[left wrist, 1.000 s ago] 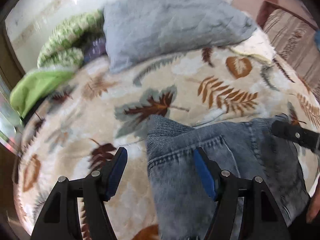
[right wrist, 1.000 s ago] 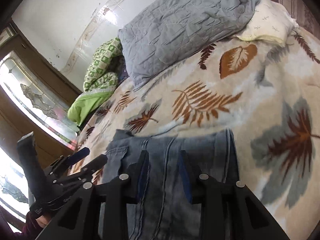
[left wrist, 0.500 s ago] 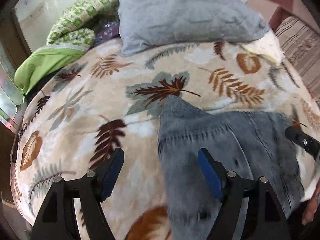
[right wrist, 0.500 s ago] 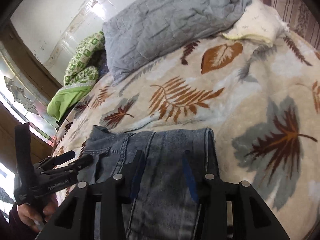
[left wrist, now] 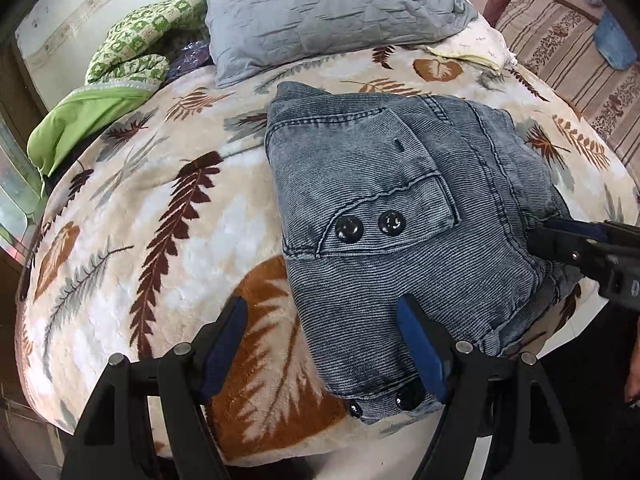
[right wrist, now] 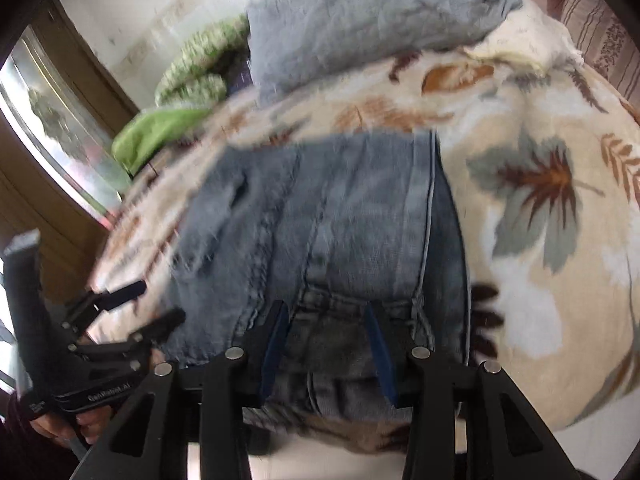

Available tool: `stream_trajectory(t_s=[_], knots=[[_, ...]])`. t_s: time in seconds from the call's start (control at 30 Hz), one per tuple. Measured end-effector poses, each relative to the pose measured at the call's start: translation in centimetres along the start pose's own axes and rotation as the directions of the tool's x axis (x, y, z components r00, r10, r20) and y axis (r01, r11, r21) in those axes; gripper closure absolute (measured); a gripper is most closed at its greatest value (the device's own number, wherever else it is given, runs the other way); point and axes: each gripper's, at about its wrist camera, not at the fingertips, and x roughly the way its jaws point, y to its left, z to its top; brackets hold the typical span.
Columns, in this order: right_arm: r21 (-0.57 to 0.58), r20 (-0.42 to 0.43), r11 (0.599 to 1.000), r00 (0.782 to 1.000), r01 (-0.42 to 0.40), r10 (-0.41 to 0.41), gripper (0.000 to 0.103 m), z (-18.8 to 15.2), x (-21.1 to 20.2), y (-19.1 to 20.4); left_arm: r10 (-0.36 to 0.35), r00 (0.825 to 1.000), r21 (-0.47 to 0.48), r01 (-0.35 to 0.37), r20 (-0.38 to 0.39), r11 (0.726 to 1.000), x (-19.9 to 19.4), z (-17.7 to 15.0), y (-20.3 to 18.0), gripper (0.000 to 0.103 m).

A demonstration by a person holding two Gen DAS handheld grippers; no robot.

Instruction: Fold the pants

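Although already folded into a thick, squarish packet, treat the pants (left wrist: 380, 184) as soft, fairly heavy denim: likely to sag and spill open if lifted by a single layer, yet rough enough not to slip from padded fingers. Find them lying flat on the plush leaf-print blanket (left wrist: 160, 240) of a bed, directly ahead of and partly beneath both pairs of fingers, with a pocket and two dark snaps (left wrist: 368, 226) facing up. Note the left gripper (left wrist: 322, 304) with fingers spread wide and just opened further, one pad over the packet's near corner, the other over bare blanket, pinching nothing. Note the right gripper (right wrist: 325, 310) with a narrower gap, also lately widened, denim showing between the fingers at the near edge but, through the blur, no pinch to be seen. Take hold, judging by this, at a stacked edge or a stiff seam just ahead of the fingertips, catching all layers at once; avoid the loose pocket flap. Count on the blanket to yield under pressure and drag on the cloth, so lift rather than slide. Well beyond the fingertips, see a grey pillow (left wrist: 320, 8), a green quilt (left wrist: 80, 120) off to the left, a striped sofa (left wrist: 560, 60) to the right, and a window (right wrist: 52, 128) left of the right-hand fingers.
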Motion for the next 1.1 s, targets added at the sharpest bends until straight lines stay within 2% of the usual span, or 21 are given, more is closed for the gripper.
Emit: stream_trajectory(t_s=[0.07, 0.17, 0.23, 0.37, 0.6, 0.67, 1.1], knots=[[-0.033, -0.005, 0.999, 1.0, 0.008, -0.008, 0.056, -0.1, -0.3, 0.4, -0.017, 1.0, -0.02, 0.017, 0.002, 1.0, -0.5, 0.2, 0.5, 0.025], [0.028, 0.013, 0.998, 0.999, -0.049, 0.049, 0.054, 0.0, -1.4, -0.6, 0.005, 0.999, -0.023, -0.004, 0.046, 1.0, -2.0, 0.5, 0.9, 0.025], [0.073, 0.071, 0.993, 0.993, -0.094, 0.089, 0.051, 0.1, -3.0, -1.5, 0.03, 0.995, -0.021, -0.028, 0.093, 0.999, -3.4, 0.5, 1.0, 0.025], [0.096, 0.193, 0.988, 0.976, -0.12, 0.1, 0.044, 0.0, -6.2, -2.5, 0.066, 0.982, -0.047, -0.059, 0.175, 0.997, -6.0, 0.8, 1.4, 0.022], [0.072, 0.299, 0.991, 0.95, -0.116, 0.089, 0.043, 0.1, -9.0, -3.1, 0.12, 0.966, -0.096, -0.1, 0.231, 0.99, -8.6, 1.7, 1.9, 0.021], [0.09, 0.303, 0.987, 0.947, -0.134, 0.101, 0.038, 0.2, -9.1, -3.6, 0.129, 0.962, -0.111, -0.104, 0.24, 0.988, -9.2, 1.9, 2.0, 0.021], [0.08, 0.282, 0.985, 0.951, -0.154, 0.126, 0.038, 0.3, -7.9, -3.1, 0.158, 0.96, -0.165, -0.121, 0.232, 0.979, -9.9, 2.4, 2.9, 0.021]])
